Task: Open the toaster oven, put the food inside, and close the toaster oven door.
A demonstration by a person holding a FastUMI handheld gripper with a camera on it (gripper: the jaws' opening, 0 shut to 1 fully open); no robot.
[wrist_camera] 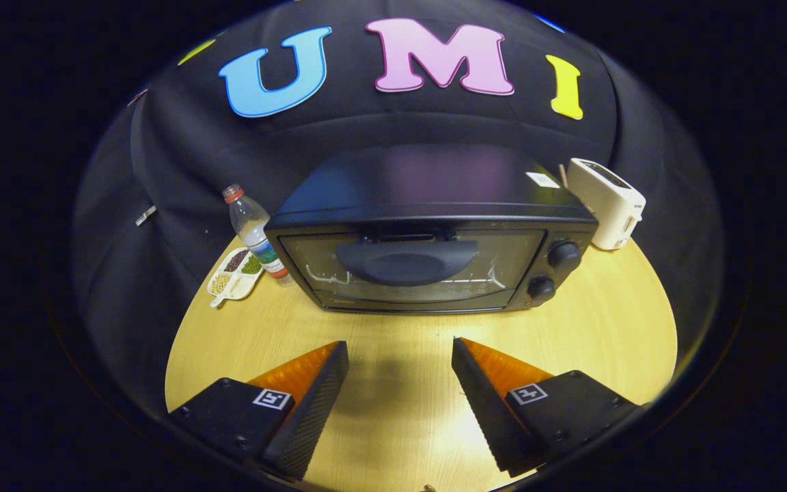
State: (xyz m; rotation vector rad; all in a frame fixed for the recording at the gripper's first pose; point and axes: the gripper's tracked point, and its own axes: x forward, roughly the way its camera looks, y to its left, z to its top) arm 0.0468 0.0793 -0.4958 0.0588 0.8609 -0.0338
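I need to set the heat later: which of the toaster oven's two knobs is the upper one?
The upper knob sits at the right of the toaster oven door, just above the lower knob, which is nearer the table. The gripper fingers are open, short of both.

Glossy black toaster oven on smooth wood-grain table.

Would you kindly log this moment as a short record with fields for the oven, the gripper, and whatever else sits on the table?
toaster oven: black, door closed, two knobs beside the door
gripper: open, fingers apart, holding nothing, short of the oven
table: light wood
water bottle: upright, beside the oven
divided dish: white, holds beans or grains, by the bottle
toaster: white, on the oven's knob side
task stage: door not yet opened
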